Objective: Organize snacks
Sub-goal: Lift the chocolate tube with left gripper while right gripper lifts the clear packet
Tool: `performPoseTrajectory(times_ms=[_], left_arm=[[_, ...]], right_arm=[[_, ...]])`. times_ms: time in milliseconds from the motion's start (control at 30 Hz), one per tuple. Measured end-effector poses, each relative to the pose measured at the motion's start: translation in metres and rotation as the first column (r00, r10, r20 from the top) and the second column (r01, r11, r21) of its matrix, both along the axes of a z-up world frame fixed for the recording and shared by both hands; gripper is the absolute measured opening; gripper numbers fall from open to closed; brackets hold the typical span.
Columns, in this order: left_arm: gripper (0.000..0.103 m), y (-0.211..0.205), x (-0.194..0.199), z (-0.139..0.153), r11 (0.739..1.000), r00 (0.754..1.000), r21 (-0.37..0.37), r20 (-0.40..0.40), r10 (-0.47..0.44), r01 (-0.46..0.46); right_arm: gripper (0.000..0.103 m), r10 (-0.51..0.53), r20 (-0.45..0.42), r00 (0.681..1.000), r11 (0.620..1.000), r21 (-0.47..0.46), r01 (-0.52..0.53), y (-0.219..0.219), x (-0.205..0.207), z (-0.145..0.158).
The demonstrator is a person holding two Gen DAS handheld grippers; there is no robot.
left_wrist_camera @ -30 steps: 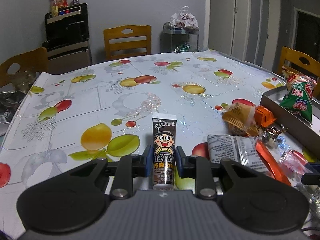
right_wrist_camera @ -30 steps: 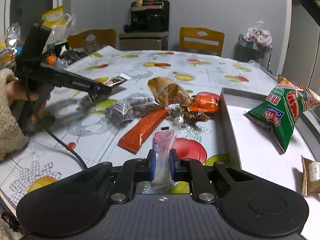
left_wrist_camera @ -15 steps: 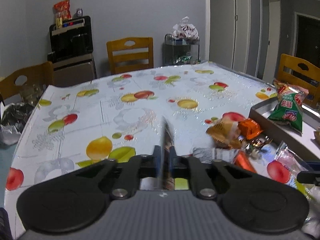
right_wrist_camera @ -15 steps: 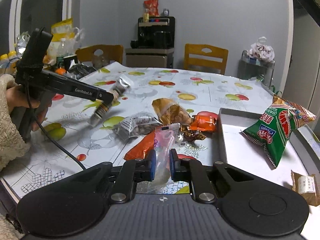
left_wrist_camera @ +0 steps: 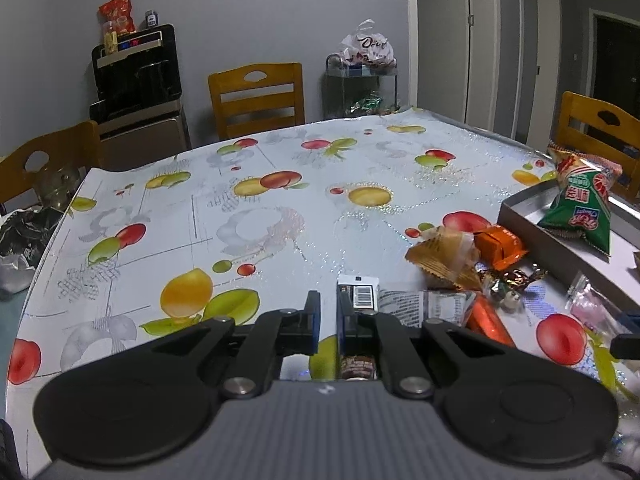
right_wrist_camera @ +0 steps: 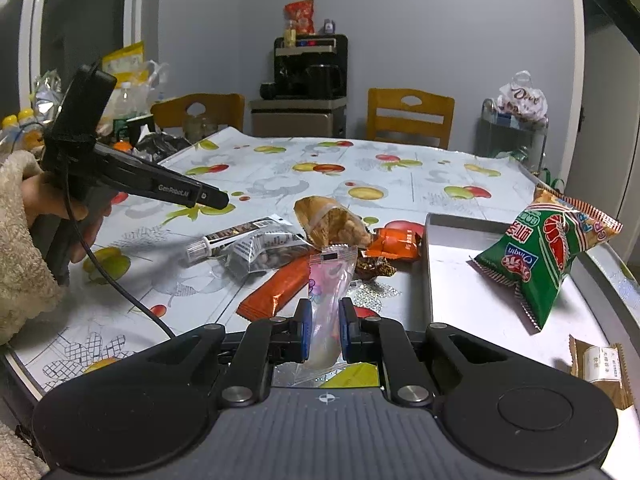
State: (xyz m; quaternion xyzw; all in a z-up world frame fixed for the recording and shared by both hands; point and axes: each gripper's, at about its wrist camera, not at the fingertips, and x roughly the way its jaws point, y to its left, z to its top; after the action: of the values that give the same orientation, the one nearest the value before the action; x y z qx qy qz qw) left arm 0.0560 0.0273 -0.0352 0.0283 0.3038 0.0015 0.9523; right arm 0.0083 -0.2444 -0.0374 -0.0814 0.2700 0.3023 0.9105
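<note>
Only a small part of the sorting looks done: the grey rectangular tray (right_wrist_camera: 430, 264) at the right of the fruit-patterned surface (left_wrist_camera: 280, 208) holds just a green and red puffed snack bag (right_wrist_camera: 548, 252) and a small brown wrapped biscuit (right_wrist_camera: 600, 364). The right claw (right_wrist_camera: 325, 326) is closed on a clear pink-tinted sachet (right_wrist_camera: 330, 280), held above the surface just left of the tray. The left claw (left_wrist_camera: 328, 312) stands slightly parted and holds nothing; the brown chocolate tube (right_wrist_camera: 236, 236) lies on the surface beside it. Left to move are a grey nut packet (right_wrist_camera: 264, 252), an orange stick pack (right_wrist_camera: 280, 292), a golden cracker bag (right_wrist_camera: 332, 224), an orange wrapper (right_wrist_camera: 396, 240) and small foil candies (left_wrist_camera: 512, 280).
</note>
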Motion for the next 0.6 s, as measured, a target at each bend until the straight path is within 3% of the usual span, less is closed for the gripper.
performPoseTrajectory(times_ms=[167,233,333,367,400,600], left_arm=[[0.006,0.003,0.015,-0.014,1.0,0.997,-0.029,-0.071,-0.009,0.007],[0.008,0.004,0.018,-0.017,0.999,0.998,-0.045,-0.066,-0.008,0.005],[0.026,0.006,0.024,-0.017,0.997,0.997,-0.082,-0.079,-0.012,0.006],[0.04,0.006,0.026,-0.018,0.996,0.996,-0.091,-0.086,-0.016,0.008],[0.046,0.005,0.026,-0.018,0.995,0.996,-0.097,-0.085,-0.018,0.009],[0.046,0.002,0.028,-0.02,0.996,0.996,-0.092,-0.09,-0.015,0.007]], right_arm=[[0.016,-0.002,-0.011,1.0,1.0,0.002,0.002,-0.002,0.002,-0.002],[0.016,-0.001,-0.017,1.0,1.0,0.003,0.001,-0.002,0.003,-0.003],[0.016,-0.001,-0.023,1.0,1.0,0.004,0.001,-0.004,0.003,-0.004],[0.016,-0.002,-0.024,1.0,1.0,0.005,0.002,-0.004,0.003,-0.005],[0.016,-0.003,-0.024,1.0,1.0,0.006,0.003,-0.005,0.003,-0.005],[0.016,-0.006,-0.033,0.999,1.0,0.01,0.006,-0.008,0.006,-0.006]])
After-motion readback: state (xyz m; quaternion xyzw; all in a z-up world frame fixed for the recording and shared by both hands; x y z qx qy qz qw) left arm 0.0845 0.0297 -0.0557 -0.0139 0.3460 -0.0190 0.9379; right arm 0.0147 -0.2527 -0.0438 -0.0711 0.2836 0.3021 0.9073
